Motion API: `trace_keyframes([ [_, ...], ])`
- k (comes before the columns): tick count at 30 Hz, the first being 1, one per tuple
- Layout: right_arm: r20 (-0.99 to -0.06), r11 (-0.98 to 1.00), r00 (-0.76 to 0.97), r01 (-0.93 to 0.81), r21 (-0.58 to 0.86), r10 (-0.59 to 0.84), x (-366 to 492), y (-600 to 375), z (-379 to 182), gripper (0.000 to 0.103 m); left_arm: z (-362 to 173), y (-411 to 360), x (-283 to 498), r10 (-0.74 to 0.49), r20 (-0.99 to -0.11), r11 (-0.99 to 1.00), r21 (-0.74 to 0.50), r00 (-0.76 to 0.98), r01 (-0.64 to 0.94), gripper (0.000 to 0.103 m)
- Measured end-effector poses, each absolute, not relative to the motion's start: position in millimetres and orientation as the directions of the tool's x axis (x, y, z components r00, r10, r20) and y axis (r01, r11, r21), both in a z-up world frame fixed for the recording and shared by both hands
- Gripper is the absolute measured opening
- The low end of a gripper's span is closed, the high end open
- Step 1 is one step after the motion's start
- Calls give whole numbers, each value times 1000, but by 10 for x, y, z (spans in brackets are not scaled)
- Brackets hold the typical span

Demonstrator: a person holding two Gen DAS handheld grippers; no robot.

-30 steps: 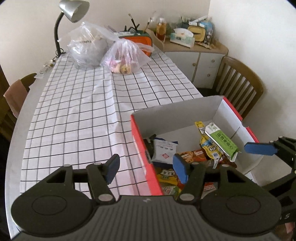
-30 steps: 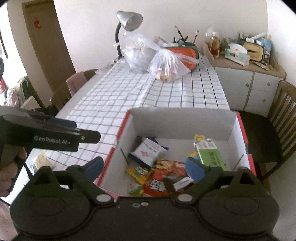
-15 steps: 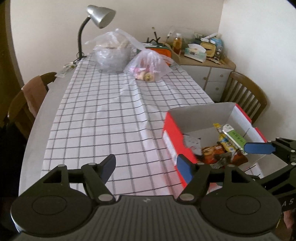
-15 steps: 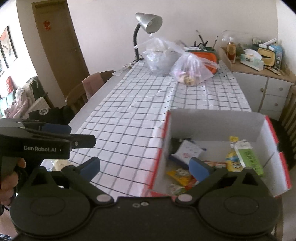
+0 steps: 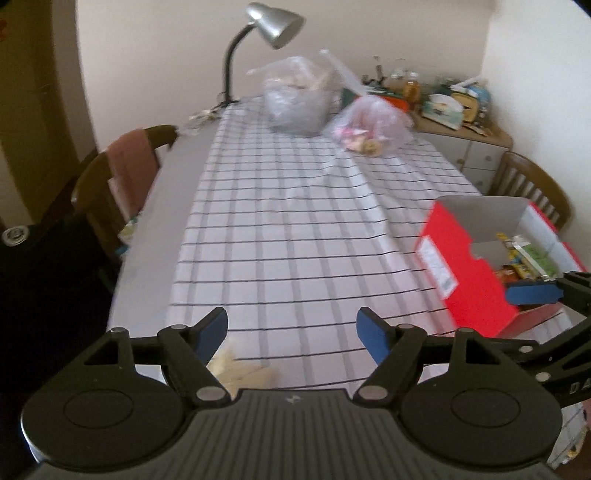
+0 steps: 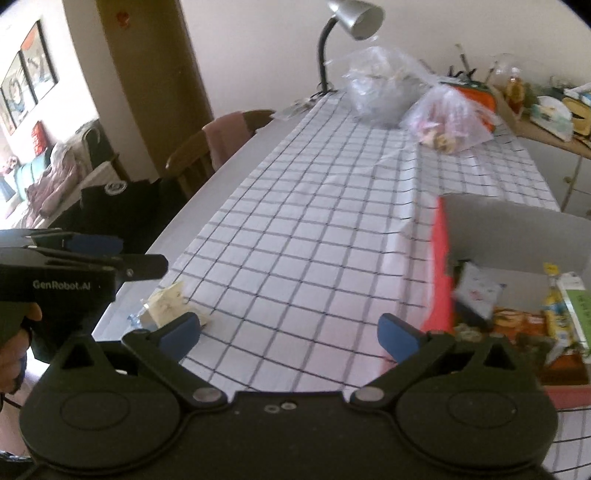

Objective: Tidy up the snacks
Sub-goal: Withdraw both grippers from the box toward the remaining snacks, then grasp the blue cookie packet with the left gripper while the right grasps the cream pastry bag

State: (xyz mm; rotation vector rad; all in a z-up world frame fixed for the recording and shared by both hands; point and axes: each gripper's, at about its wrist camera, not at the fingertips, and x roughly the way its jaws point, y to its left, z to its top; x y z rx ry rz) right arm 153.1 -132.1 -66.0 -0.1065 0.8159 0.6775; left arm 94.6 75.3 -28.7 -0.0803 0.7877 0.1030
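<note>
Both tongs have swung left off the red snack box, which sat dead ahead a second ago and now slides out to 3 o'clock! Left tongs (image 5: 291,330) hang spread wide, gripping nothing, over the checked tablecloth (image 5: 295,229). Right tongs (image 6: 290,330) are spread just as wide and bare too. Red snack box (image 6: 439,280) sits at the right edge of the tabletop (image 6: 177,229), packets piled inside: a green carton (image 6: 576,299) against the right wall, an orange packet (image 6: 517,321) beside it. One pale wrapped snack (image 6: 168,304) lies alone at 9 o'clock near the tabletop's left edge, well apart from the box. Far end, 12 o'clock: desk lamp (image 5: 273,22) and two plastic bags (image 5: 299,99).
</note>
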Motion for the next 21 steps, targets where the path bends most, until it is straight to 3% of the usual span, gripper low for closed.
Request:
trace_keyframes([
  [21, -795, 561, 289, -825, 77, 534, 1539, 130, -1344, 100, -708, 1668, 381, 122, -778, 965, -52, 617, -256, 77],
])
